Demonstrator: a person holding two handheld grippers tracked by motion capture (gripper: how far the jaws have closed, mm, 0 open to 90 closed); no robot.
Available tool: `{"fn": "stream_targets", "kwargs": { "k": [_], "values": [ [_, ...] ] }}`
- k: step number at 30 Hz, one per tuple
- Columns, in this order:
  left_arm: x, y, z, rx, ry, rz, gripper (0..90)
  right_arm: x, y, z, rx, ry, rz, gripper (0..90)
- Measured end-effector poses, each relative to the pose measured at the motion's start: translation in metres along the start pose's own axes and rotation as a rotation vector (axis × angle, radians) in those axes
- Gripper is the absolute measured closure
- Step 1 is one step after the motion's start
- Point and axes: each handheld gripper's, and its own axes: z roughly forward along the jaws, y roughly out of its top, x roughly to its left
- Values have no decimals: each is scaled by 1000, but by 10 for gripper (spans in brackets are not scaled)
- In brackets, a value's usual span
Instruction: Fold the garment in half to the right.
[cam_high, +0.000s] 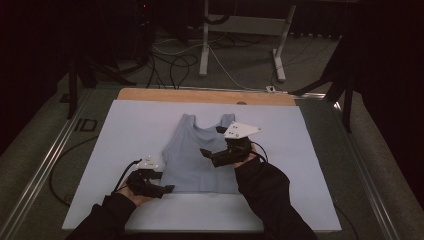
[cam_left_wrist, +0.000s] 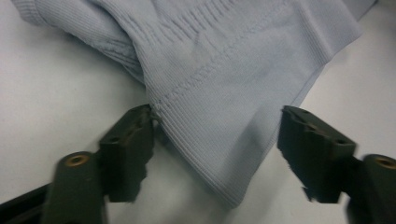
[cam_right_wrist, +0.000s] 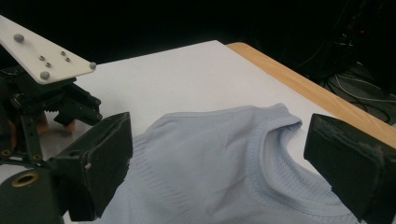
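The tank top (cam_high: 200, 155) lies flat on the white sheet (cam_high: 130, 130) that covers the counter (cam_high: 200, 95), near the middle, with its two straps pointing to the far side and its hem toward the person. It is pale blue-grey, of a fine ribbed knit. In the left gripper view a stitched seam runs along the edge of the tank top (cam_left_wrist: 224, 70), and one corner of the hem lies a little lifted and wrinkled. In the right gripper view the round neck of the tank top (cam_right_wrist: 233, 158) has a band with small holes, like mesh. I can read no label or print on the cloth. The room is dim, so the exact colour is perhaps not sure.

The left hand-held gripper (cam_high: 162, 189) is low at the near left corner of the hem. Its jaws are partly spread, with the corner of cloth between them. One finger (cam_left_wrist: 130, 149) touches the seam, and the other stands apart from the cloth, so it does not pinch yet.

The right hand-held gripper (cam_high: 207, 155) is above the right side of the garment, with its jaws spread wide and nothing between them. In its own view the left hand-held gripper (cam_right_wrist: 46, 88) shows farther off with its pale plate on top.
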Motion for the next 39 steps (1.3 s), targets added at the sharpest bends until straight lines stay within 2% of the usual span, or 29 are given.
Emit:
{"fn": "stream_targets", "kwargs": {
  "k": [6,10,11,14,17,18,21,24,29,33,39],
  "values": [
    [-4,-2,1,-4,-34,1,456,1,-1,1,3,5,0,83],
    [-13,-2,4,3,-10,28,522,1,-2,2,1,8,4,83],
    [-15,-1,5,7,-15,42,543,1,-2,3,4,8,3,83],
    [-18,0,7,14,-19,47,608,2,-1,4,4,7,-1,83],
    [-20,3,7,26,-20,37,638,3,0,4,2,8,-1,83],
    [-21,3,9,31,-18,34,702,3,1,5,2,9,-1,83],
    [-23,6,11,39,1,20,751,3,1,7,5,12,-1,83],
    [-22,7,10,38,8,-13,841,4,1,10,9,13,-1,83],
    [-27,10,9,43,34,-4,866,3,2,14,7,17,0,83],
    [-30,11,8,41,24,-20,869,2,3,21,6,26,7,83],
    [-34,14,2,23,9,-17,869,-5,9,35,19,28,17,83]
  ]
}}
